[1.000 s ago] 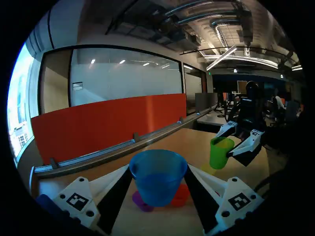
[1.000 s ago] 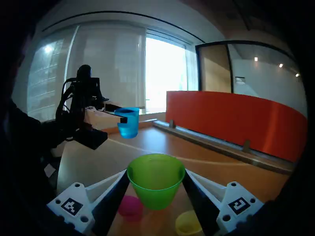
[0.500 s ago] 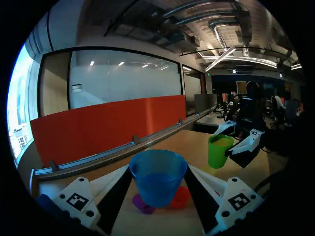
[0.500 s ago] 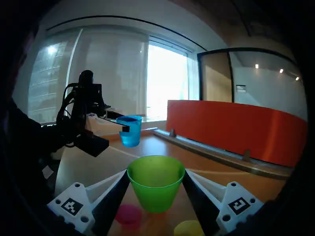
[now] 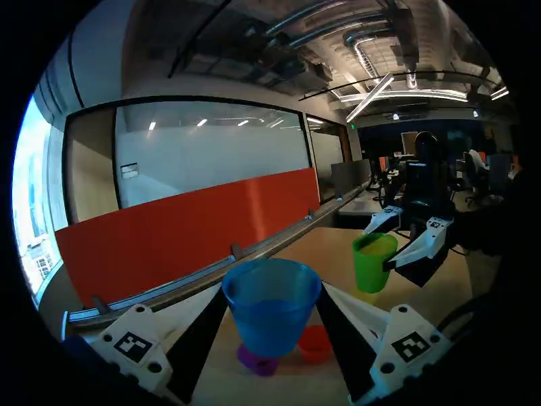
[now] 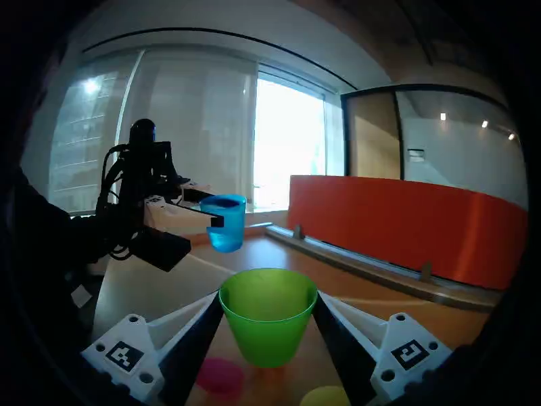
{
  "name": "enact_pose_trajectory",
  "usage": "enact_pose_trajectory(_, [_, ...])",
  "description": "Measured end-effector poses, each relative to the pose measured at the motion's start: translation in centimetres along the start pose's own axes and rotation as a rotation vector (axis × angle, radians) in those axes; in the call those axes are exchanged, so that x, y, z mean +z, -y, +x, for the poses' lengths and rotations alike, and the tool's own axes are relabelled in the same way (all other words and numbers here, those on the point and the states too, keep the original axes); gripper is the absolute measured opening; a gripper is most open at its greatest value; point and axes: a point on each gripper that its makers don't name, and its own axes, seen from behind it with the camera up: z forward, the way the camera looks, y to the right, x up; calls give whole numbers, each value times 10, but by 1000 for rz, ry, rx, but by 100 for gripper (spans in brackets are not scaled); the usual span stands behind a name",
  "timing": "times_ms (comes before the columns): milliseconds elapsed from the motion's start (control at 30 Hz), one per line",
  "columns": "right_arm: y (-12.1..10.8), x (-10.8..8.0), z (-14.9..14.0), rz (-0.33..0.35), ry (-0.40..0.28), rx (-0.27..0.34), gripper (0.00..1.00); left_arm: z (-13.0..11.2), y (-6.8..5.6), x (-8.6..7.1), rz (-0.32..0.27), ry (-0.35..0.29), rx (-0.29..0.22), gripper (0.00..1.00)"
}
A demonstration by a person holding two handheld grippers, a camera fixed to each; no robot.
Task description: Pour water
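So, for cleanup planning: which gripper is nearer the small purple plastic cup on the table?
Left. The left gripper hangs just above the small purple plastic cup; the right gripper is farther off across the table.

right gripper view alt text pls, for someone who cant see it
The right gripper holds an upright green cup over a wooden desk. Farther off to the left, the left gripper holds a blue cup upright, with an orange partition at right.
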Motion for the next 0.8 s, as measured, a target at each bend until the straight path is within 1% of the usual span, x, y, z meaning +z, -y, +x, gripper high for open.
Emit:
enact_pose_trajectory(100, [4,3,0,15,0,3,92,4,1,1,4,-4,32,87])
enact_pose_trajectory(267, [9,8,1,30,-5,9,92,12,4,4,26,-4,101,87])
enact_pose_trajectory(467, [16,16,0,52,-6,12,92,22,2,6,39,-10,185,87])
enact_pose_trajectory(667, [21,20,-2,64,-7,18,92,34,0,9,53,-26,283,87])
enact_pose_trajectory(800, [23,24,-3,72,-11,29,91,40,-2,12,56,-26,318,87])
